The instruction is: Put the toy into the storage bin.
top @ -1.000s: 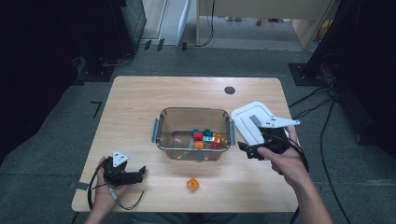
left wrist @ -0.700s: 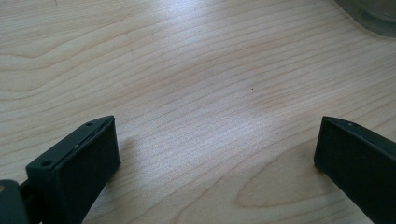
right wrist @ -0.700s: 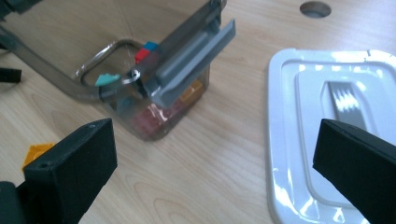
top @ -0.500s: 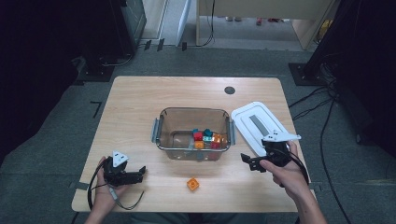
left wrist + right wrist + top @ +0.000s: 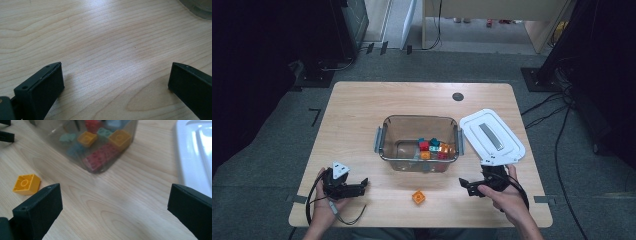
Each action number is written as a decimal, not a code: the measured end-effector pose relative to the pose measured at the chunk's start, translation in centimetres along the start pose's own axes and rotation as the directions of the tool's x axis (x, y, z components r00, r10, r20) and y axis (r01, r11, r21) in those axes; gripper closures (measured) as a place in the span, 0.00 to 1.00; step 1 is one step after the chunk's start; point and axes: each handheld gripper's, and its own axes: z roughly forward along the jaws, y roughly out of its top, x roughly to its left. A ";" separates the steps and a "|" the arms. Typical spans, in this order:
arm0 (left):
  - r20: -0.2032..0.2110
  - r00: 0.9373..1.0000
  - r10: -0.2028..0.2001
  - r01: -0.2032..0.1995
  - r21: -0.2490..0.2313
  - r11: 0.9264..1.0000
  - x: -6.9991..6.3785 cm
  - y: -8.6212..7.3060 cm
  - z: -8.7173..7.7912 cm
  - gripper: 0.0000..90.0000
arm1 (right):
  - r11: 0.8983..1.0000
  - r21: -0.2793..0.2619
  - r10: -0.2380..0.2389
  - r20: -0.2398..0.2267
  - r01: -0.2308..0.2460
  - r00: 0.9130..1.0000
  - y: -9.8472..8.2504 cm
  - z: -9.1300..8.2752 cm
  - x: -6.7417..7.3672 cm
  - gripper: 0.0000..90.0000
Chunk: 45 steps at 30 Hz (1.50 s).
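Orange brick point(image 5: 418, 196) sat alone on the table point(image 5: 362, 115), front edge, just ahead of the clear bin point(image 5: 419, 142) w/ the other bricks inside. From the high view you had your right gripper point(image 5: 468, 185) low near the front, between the brick and the white lid point(image 5: 491, 135) lying flat beside the bin's right end. Your left gripper point(image 5: 357, 186) rested near the front-left corner, well apart from the brick, jaws pointing toward it.

Left gripper view: jaws were spread wide, nothing between them, bare wood grain ahead, a sliver of the bin's base at top right.

Right gripper view: jaws were wide open too, empty. The brick point(image 5: 26, 184) lay just beyond the left jaw, stud side up, and the bin's corner point(image 5: 100, 147) w/ red, yellow and teal pieces was straight ahead. The lid's edge point(image 5: 192, 152) ran along the right.

Handling, my read: it was a small hard plastic block, v. light, stiff, no give, smooth sides that could skid on the wood if you nudged it w/ one jaw first. Best bet was to straddle it square and pinch two opposite flat sides, low on the body, not across the corners, since it'd twist out. Little squeeze needed.
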 end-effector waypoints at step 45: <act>0.002 1.000 0.002 -0.002 0.000 1.000 0.0 0.0 0.0 0.00 | 0.985 0.000 -0.171 -0.149 0.173 0.974 -2.4 8.4 12.2 0.38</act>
